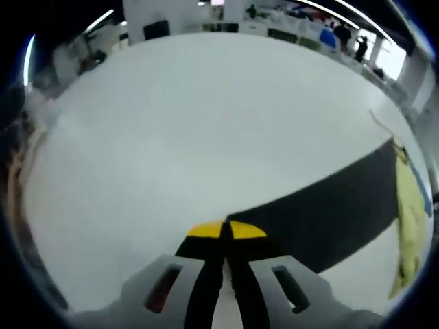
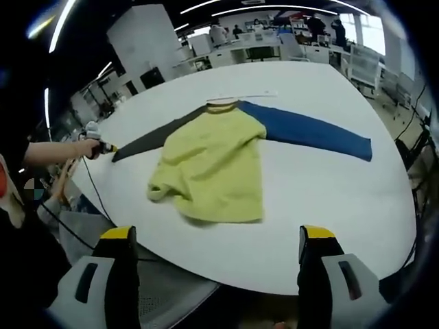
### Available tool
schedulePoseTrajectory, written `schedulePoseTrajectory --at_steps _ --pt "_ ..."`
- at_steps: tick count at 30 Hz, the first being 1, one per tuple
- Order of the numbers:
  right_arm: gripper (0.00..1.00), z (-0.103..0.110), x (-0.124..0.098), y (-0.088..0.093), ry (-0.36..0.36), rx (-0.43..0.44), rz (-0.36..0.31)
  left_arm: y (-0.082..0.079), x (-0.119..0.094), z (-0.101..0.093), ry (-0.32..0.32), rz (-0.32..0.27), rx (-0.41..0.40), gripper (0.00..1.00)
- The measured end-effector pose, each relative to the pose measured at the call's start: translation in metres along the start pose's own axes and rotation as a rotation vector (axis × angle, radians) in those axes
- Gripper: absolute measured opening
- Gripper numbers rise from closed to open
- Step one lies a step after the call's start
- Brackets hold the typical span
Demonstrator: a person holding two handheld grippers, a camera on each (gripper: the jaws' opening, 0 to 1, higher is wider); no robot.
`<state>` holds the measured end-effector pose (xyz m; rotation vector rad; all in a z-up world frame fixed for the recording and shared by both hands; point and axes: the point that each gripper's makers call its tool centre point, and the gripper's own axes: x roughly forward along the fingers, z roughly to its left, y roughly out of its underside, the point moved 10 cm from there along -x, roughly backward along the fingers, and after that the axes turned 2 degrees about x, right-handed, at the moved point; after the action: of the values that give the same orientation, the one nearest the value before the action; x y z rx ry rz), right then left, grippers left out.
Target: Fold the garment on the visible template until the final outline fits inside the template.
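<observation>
The table [image 2: 329, 205] carries the shirt [image 2: 212, 168] with its yellow body crumpled and near the front edge, blue sleeve [image 2: 309, 131] spread flat. The left gripper [image 1: 225, 240] has its fingers clenched on the dark sleeve [image 1: 329, 209] cuff; the right gripper [image 2: 216, 257] hangs released, off the table. A hard pull on the cuff could drag the crumpled body further askew, or off the edge

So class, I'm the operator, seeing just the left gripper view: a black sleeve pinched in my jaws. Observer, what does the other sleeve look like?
Observer: The other sleeve is blue, stretched out flat on the white table.
Operator: And the body?
Observer: The yellow body is rumpled, with its lower corner bunched up.
Operator: Is the right hand-held gripper holding anything?
Observer: No. The right hand-held gripper is open, jaws wide apart, clear of the garment.
</observation>
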<state>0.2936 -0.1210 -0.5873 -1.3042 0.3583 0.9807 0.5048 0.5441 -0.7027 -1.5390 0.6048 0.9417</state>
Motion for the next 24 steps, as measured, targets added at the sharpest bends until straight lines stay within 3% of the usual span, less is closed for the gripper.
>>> schedulePoseTrajectory --at_steps 15,19,24 --pt "0.98 0.001 -0.001 0.001 -0.005 0.003 -0.008 0.007 -0.009 -0.005 0.008 0.0 -0.009 0.0" --pt "0.98 0.0 -0.001 0.0 -0.009 -0.002 -0.011 0.013 -0.015 -0.003 0.011 0.0 -0.033 0.11" --pt "0.98 0.0 -0.002 -0.001 -0.025 -0.022 -0.007 0.022 -0.028 -0.003 0.02 -0.016 -0.049 0.15"
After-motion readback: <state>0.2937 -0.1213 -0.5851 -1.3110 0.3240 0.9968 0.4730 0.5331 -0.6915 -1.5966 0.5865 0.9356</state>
